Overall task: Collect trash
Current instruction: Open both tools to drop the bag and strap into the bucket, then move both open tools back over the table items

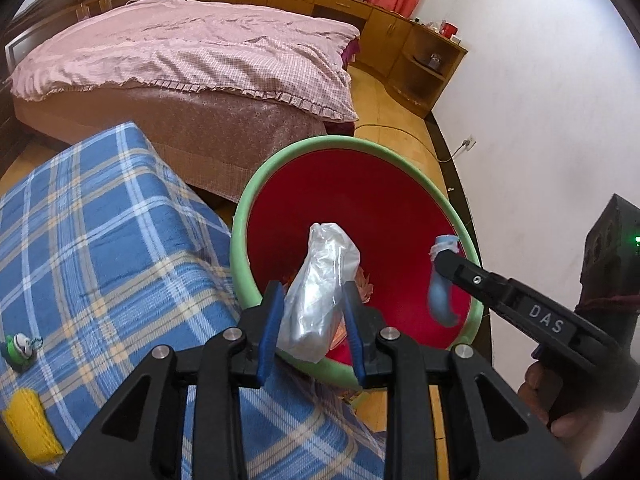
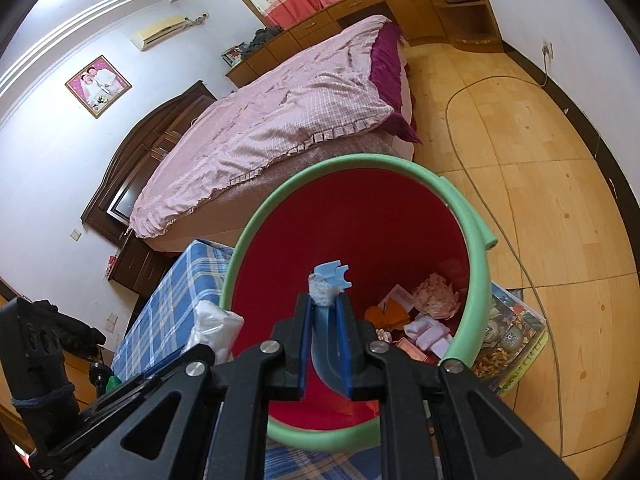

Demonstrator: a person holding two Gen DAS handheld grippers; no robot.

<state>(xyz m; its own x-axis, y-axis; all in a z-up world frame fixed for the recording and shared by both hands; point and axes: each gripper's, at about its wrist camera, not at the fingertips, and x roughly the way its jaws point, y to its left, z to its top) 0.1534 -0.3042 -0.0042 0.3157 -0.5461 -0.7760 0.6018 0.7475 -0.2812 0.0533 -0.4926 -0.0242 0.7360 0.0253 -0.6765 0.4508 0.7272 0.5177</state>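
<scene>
I hold my left claw point(image 1: 312, 320) closed on a crumpled clear plastic bag point(image 1: 320, 292), and its two blue pads point(image 1: 269, 334) press the lower part of the bag from both sides, so the bag stands up between them and leans a little to the right. The bag is directly above the near rim of the red bin point(image 1: 360, 200), which has a green foam ring around its mouth. My right claw point(image 2: 324, 308) is clamped on a light blue curved piece of plastic point(image 2: 326, 344) with a bit of grey-white material stuck near its top, and this piece is over the open mouth of the bin, on the right side when I look from the left wrist camera point(image 1: 442, 292). From the right wrist camera I see the inside of the bin point(image 2: 360, 220), and at its bottom there is already some trash point(image 2: 424, 312): crumpled pink paper, an orange scrap, a pale pink piece and small printed packets. The bin stands on the wooden floor point(image 2: 560, 220), just beside a surface covered with a blue checked cloth point(image 1: 100, 240). On this cloth, at the left edge of the left camera picture, lie a small green and white object point(image 1: 19, 351) and a yellow knitted piece point(image 1: 32, 428), both well apart from the bin. Behind the bin is a bed point(image 1: 180, 52) with a pink checked cover. A colourful printed box point(image 2: 512, 344) lies on the floor, touching the right side of the bin.
</scene>
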